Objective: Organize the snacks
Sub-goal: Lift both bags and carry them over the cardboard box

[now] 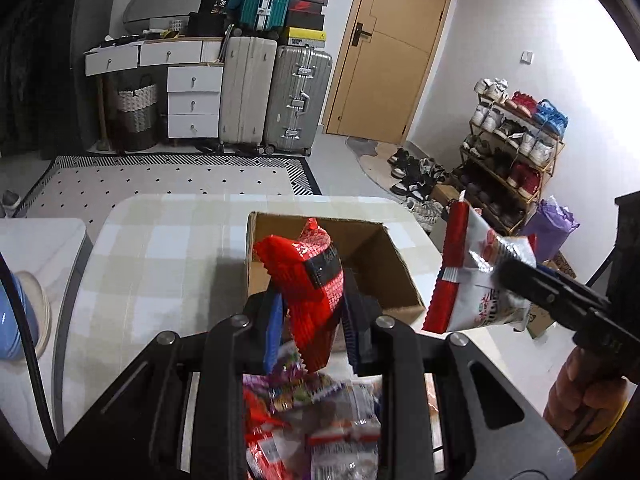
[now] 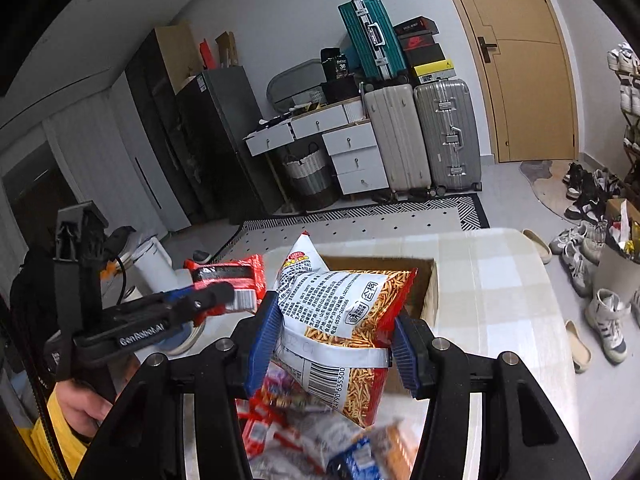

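Observation:
My left gripper [image 1: 312, 312] is shut on a red snack packet [image 1: 310, 280] and holds it above the table, just in front of an open cardboard box [image 1: 384, 264]. My right gripper [image 2: 332, 336] is shut on a white and red bag of snack sticks [image 2: 340, 312], held in the air near the box [image 2: 428, 284]. In the left wrist view the right gripper [image 1: 520, 280] and its bag [image 1: 476, 280] hang to the right of the box. In the right wrist view the left gripper [image 2: 224, 296] and its red packet [image 2: 228, 276] are at the left. A pile of loose snack packets [image 1: 312, 416] lies on the table below both grippers.
The table has a checked cloth [image 1: 168, 248]. Behind it are a patterned rug [image 1: 160, 180], suitcases [image 1: 276, 96], white drawers [image 1: 192, 100], a door [image 1: 396, 48] and a shoe rack [image 1: 516, 148]. A white stool [image 1: 36, 248] stands at the left.

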A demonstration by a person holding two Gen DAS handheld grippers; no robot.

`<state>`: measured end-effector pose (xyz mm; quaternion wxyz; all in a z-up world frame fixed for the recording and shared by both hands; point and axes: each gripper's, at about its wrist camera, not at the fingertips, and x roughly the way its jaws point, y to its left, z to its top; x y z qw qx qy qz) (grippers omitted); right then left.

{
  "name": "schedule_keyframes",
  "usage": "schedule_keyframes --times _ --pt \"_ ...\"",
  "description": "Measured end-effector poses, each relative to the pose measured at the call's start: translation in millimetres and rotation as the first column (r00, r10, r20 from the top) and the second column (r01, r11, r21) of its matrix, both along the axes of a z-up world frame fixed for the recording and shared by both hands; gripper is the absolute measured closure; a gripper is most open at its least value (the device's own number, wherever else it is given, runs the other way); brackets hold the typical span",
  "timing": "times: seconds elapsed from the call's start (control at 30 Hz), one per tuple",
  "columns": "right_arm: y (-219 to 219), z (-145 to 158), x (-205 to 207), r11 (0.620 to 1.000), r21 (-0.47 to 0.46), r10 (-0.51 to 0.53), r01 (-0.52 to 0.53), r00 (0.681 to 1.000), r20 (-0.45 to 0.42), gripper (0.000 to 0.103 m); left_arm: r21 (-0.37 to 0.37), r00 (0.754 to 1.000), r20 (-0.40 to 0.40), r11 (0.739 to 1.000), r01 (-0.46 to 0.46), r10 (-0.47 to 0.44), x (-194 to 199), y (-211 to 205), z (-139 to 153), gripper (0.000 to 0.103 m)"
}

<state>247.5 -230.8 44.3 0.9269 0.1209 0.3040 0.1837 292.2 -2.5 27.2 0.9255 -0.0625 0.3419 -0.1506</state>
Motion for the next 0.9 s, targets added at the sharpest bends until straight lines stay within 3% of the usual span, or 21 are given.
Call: schedule_keyframes --times 0.37,0.63,0.9 --pt "7 -26 94 1.0 -0.016 -0.018 0.016 0.996 -0.086 0.051 0.075 0.996 -0.084 0.997 0.022 -0.015 111 -41 -35 0.081" --pt "13 -58 124 0.999 -0.038 -0.011 0.006 0.993 -0.12 0.051 0.114 0.986 -0.164 0.992 0.06 -0.041 189 -71 -73 0.081" --pt "14 -92 150 0.998 -0.059 -0.01 -0.001 0.981 -0.192 0.051 0.134 0.974 -0.219 0.987 0.093 -0.062 226 -91 -115 0.081"
